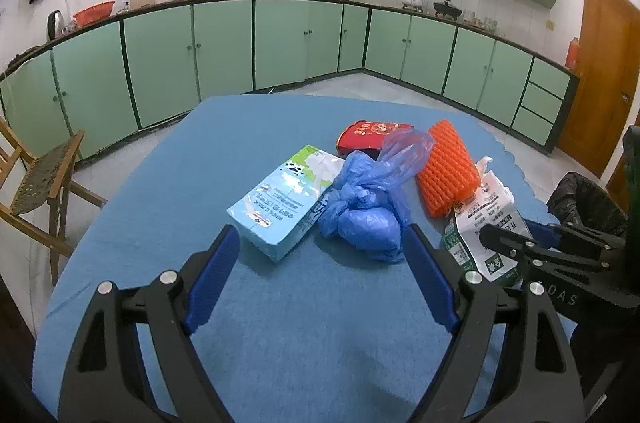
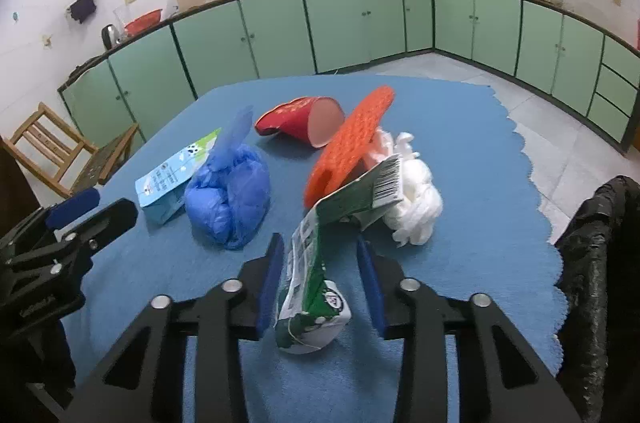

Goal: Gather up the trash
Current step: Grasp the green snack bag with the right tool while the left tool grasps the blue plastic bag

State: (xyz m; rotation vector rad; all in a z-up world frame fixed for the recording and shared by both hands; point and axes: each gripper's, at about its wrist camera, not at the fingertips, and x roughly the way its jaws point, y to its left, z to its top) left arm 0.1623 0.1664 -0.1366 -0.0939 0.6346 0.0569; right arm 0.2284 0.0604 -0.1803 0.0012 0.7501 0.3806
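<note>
1. Clearly, the right tool (image 2: 318, 241) has its two blue pads around a crushed green and white carton (image 2: 312, 287), which stands on the counter between them.
2. The jaws are narrow but not pressed together. The pad on the left is at the side of the carton, while a strip of blue cloth (image 2: 480, 143) shows between the carton and the other pad, so the carton is not pinched.
3. The torn top flap of this carton, with a barcode on it, bends forward past the fingertips of the right tool.
4. Just ahead of the right tool, an orange foam net (image 2: 348, 143) leans tilted over the flap. A white plastic bag (image 2: 416, 199) lies beside it, a little to the right.
5. Further ahead of the right tool, a red paper cup (image 2: 296, 121) lies on its side with the mouth turned to the right.
6. Well to the right of the right tool, at the edge of the counter, there is a black bin bag (image 2: 600, 243).
7. The left tool (image 1: 322, 239) is spread wide and has nothing between its pads; under them is only the cloth.
8. Directly ahead of its fingertips lies a knotted blue plastic bag (image 1: 368, 219), close to the right pad, but whether it touches I cannot tell.
9. Ahead and slightly to the left of the left tool lies a light blue milk carton (image 1: 280, 207), flat on the cloth, with its side against the blue bag.
10. Beyond both tools the cloth is bare up to the far edge of the counter.
</note>
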